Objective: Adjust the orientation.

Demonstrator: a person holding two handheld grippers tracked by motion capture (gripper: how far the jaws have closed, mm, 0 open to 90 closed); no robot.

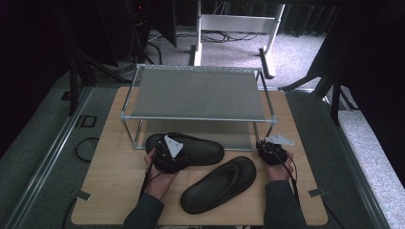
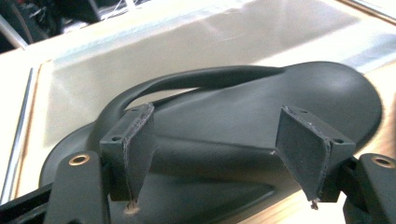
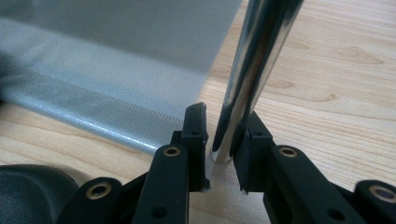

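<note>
A black flip-flop sandal lies crosswise at the front of the metal rack, its far edge at the lower mesh shelf. My left gripper hovers over its left end, open. In the left gripper view the sandal spans the wide gap of the left gripper, its strap arching just beyond. A second black sandal lies slanted on the table nearer the person. My right gripper is at the rack's front right corner, where the right gripper is shut on the chrome leg.
The two-shelf rack stands on a wooden table; its top mesh shelf is bare. The second sandal's edge shows at the lower left of the right gripper view. Beyond the table are grey carpet, cables and a white desk frame.
</note>
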